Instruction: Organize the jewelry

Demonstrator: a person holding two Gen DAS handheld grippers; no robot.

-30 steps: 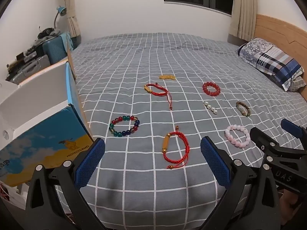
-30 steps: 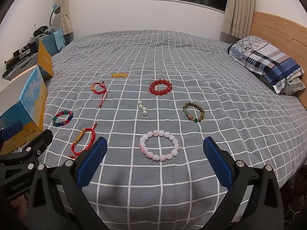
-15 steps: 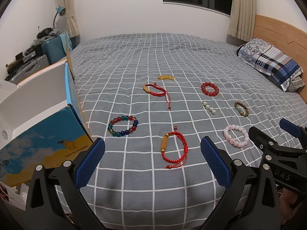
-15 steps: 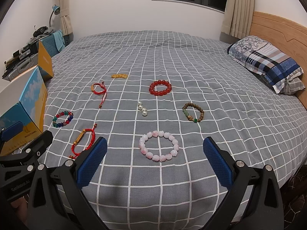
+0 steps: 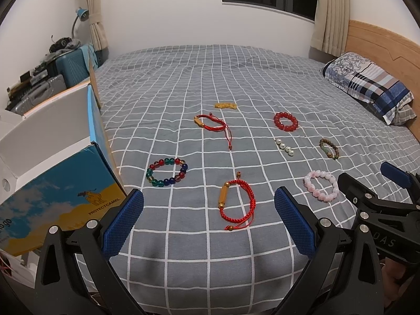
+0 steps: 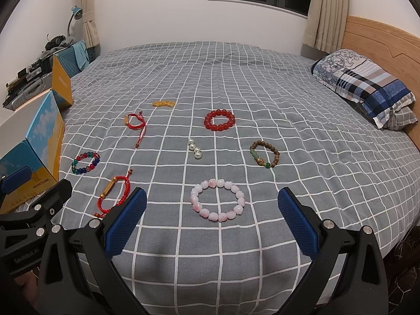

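While nothing is picked up yet, both hand-held grippers gape empty over the bed (image 5: 210,78).
Likely next: left hand-held gripper (image 5: 208,221) must descend around the red cord bracelet (image 5: 236,203), lower centre; right hand-held gripper (image 6: 212,221) faces the pink bead bracelet (image 6: 218,200).

Eight jewelry pieces lie on the bed (image 6: 262,78): two red cord bracelets (image 5: 237,204) (image 5: 211,123), six beaded pieces.

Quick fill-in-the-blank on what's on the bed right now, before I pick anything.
1. Both tongs, left and right, are ____.
2. The bead bracelet lying ahead between the right tongs is ____ in colour.
3. The open box stands at the bed's ____ edge.

Missing: open; pink; left
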